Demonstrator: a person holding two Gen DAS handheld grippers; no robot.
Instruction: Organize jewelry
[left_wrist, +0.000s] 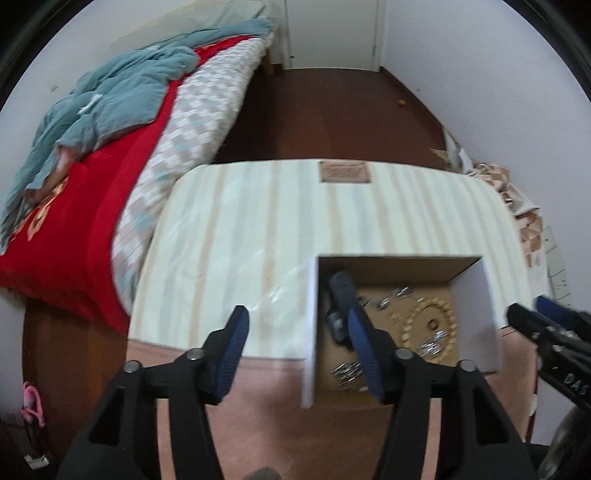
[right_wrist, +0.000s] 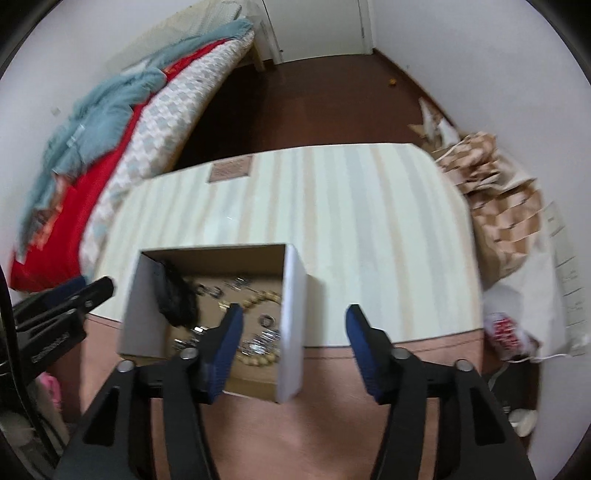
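Black arms of the left claw (left_wrist: 295, 347) fill the bottom of the left wrist view, its blue pads spread wide with nothing between them. The right-hand pad hangs over the near left corner of the open cardboard box (left_wrist: 402, 325), the other over the striped surface (left_wrist: 240, 229) the box sits on. The box lies right of centre, its long axis running from the near edge toward the top of the frame. Inside, a loop of pale wooden beads (left_wrist: 430, 325) lies flat with silvery jewelry pieces (left_wrist: 347, 373) scattered around it, and a dark object (left_wrist: 341, 295) stands against the left wall. At the right edge the right claw (left_wrist: 532, 314) enters, tips pointing toward the box; its opening cannot be read from here. A bed with a red cover (left_wrist: 92, 229) fills the upper left.

Over in the right wrist view the right claw (right_wrist: 295, 347) is also spread and holds nothing, straddling the box's white right wall (right_wrist: 291, 325). Here the box (right_wrist: 147, 306) sits left of centre, and the beads (right_wrist: 258, 356) are partly hidden behind the left pad. This view alone shows a heap of checked paper bags (right_wrist: 498, 206) at the right and a red-printed can (right_wrist: 504, 328) below them. The left claw's tip (right_wrist: 92, 290) shows at the left edge.
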